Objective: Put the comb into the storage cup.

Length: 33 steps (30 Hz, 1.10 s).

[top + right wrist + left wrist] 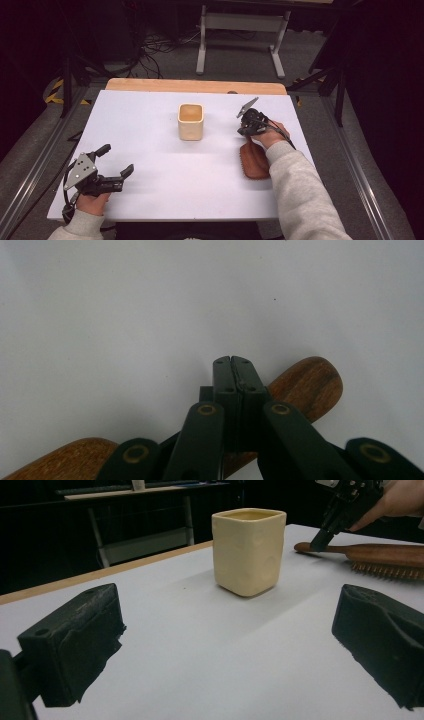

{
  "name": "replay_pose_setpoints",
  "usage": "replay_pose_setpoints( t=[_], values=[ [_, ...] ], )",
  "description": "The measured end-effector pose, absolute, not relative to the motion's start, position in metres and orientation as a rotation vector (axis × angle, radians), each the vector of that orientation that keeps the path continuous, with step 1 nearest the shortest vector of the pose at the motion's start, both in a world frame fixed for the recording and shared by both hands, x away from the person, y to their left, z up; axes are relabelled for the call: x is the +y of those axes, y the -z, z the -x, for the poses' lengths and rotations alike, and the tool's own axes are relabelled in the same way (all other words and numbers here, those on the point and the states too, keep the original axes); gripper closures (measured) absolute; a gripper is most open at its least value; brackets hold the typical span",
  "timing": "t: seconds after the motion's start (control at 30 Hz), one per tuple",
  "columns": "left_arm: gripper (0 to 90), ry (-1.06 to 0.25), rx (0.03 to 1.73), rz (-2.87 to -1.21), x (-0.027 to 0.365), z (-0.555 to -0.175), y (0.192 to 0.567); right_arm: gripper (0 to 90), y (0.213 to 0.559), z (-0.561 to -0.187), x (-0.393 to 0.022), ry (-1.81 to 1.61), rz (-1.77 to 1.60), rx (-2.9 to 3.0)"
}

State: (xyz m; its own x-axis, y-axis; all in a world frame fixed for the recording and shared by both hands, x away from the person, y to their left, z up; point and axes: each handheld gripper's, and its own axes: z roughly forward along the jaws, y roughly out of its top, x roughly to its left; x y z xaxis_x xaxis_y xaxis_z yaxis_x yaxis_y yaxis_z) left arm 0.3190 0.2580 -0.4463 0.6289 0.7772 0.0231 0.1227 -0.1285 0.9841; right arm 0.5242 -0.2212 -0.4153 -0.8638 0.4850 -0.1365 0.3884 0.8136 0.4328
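- Brush (254,161) lies on the white table (150,140) at your right, bristles down, its wooden handle pointing away from you toward the far edge.
- Your right gripper (248,131) is tipped steeply down over that handle; in the right gripper view its jaws are pressed flat together, with the handle (305,385) passing under them rather than between them.
- In the left gripper view the same jaw tips sit on top of the handle near its end, touching or very nearly so; you cannot call that a hold.
- Your left gripper (116,162) rests low at the near left, jaws spread wide with nothing between them, facing the cup (190,121).
- Cup stands upright mid-table, mouth open, well apart from both grippers and a little left of the brush.
- Step in hand, as it looks: the approach to the brush handle, with no grasp made yet.
- Next move calls for you to spread the right jaws and bring them down astride the handle, one pad on each side.
- Close only when the handle sits squarely between the pads; it is round and smooth, so an off-centre pinch may let it roll or slip out.
- If the cup is where the brush is bound, you will need to lift the brush clear of the table and turn it upright before lowering it in.
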Motion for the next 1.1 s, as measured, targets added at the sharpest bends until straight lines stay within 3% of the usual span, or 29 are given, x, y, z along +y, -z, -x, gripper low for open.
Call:
replay_pose_setpoints(
  t=[1.1],
  values=[
    [0.9,-0.660,0.758,-1.636,0.255,-0.320,0.448,89.7,0.417,-0.510,-0.269,-0.469,-0.790,2.760]
  ],
)
